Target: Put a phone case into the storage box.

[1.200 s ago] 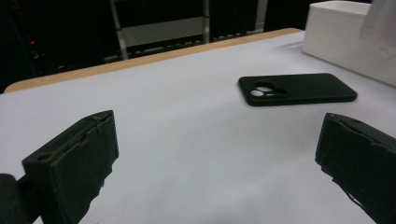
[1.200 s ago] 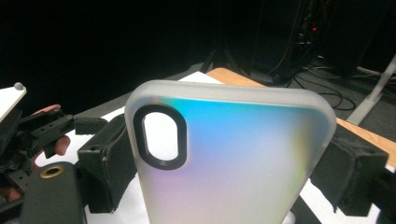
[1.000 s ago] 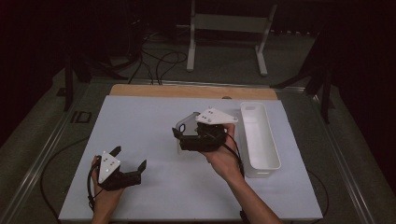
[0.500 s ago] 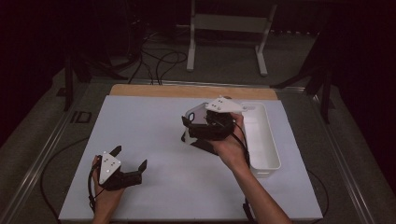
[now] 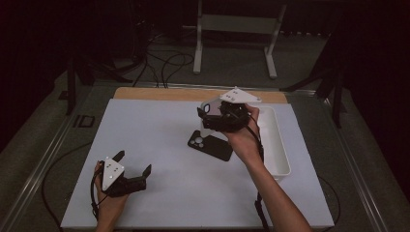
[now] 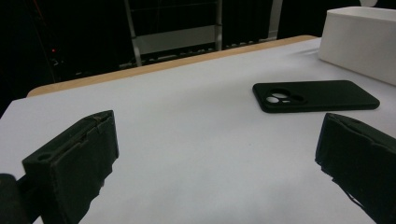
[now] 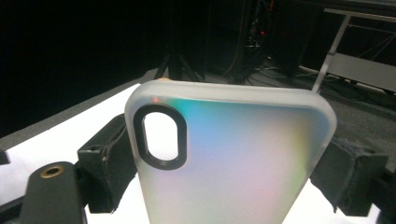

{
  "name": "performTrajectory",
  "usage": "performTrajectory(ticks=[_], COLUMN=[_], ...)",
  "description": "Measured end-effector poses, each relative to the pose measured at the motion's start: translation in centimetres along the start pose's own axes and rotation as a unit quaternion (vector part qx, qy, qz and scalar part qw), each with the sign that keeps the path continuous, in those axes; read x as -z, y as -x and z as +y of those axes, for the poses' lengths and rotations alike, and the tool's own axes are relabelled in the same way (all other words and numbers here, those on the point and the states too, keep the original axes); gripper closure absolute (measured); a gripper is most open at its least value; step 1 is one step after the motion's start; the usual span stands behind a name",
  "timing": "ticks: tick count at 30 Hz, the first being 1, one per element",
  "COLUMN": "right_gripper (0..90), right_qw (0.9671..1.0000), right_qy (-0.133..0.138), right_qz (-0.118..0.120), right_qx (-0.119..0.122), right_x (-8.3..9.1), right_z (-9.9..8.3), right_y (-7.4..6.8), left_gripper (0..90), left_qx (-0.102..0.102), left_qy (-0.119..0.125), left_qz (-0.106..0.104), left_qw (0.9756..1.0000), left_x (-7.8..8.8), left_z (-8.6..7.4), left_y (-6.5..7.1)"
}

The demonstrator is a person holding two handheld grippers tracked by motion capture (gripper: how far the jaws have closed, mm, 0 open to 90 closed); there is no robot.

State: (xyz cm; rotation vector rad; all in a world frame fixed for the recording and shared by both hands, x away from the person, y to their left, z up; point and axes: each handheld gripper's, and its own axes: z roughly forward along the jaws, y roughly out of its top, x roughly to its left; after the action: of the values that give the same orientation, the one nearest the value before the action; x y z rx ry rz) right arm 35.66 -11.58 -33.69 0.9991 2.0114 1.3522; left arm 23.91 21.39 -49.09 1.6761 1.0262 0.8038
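Note:
My right gripper (image 7: 229,179) is shut on a frosted, rainbow-tinted phone case (image 7: 233,154) with an oval camera hole; its pads (image 7: 107,163) press the case's two long edges. In the high view that gripper (image 5: 209,116) hangs above the table's middle with the case (image 5: 211,108) facing left. A black phone case (image 5: 210,145) lies flat on the white mat just below and left of it. My left gripper (image 5: 133,163) rests open at the near left with nothing between its fingers. From the left gripper view (image 6: 215,163) the black case (image 6: 315,95) lies ahead to the right.
A long white tray (image 5: 279,145) stands along the mat's right side, close behind the right hand, and its wall (image 6: 359,37) rises beyond the black case. A wooden strip (image 5: 159,93) edges the far side. Cables and a metal stand are on the floor beyond.
The right hand has carried the rainbow-tinted case to the right and a little up, towards the tray, which uncovered the black case on the mat. The left gripper has stayed put.

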Motion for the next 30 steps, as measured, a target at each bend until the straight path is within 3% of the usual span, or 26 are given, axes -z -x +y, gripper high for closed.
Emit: performTrajectory(ticks=[16, 30], right_gripper=[16.7, 16.7], right_qw=[0.9987, 0.9929], right_qy=[-0.003, -0.011], right_qz=[-0.051, -0.110], right_qx=[-0.010, -0.044], right_x=[-0.2, -0.2], right_z=[0.2, -0.2], right_y=[4.1, 8.6], left_gripper=[0.2, 0.2], left_qx=[0.004, 0.009], left_qy=[0.005, 0.009], left_qz=[0.004, 0.002], left_qw=[1.0000, 0.9999], left_x=[0.1, 0.2], left_z=[0.0, 0.1], left_y=[-0.1, -0.1])
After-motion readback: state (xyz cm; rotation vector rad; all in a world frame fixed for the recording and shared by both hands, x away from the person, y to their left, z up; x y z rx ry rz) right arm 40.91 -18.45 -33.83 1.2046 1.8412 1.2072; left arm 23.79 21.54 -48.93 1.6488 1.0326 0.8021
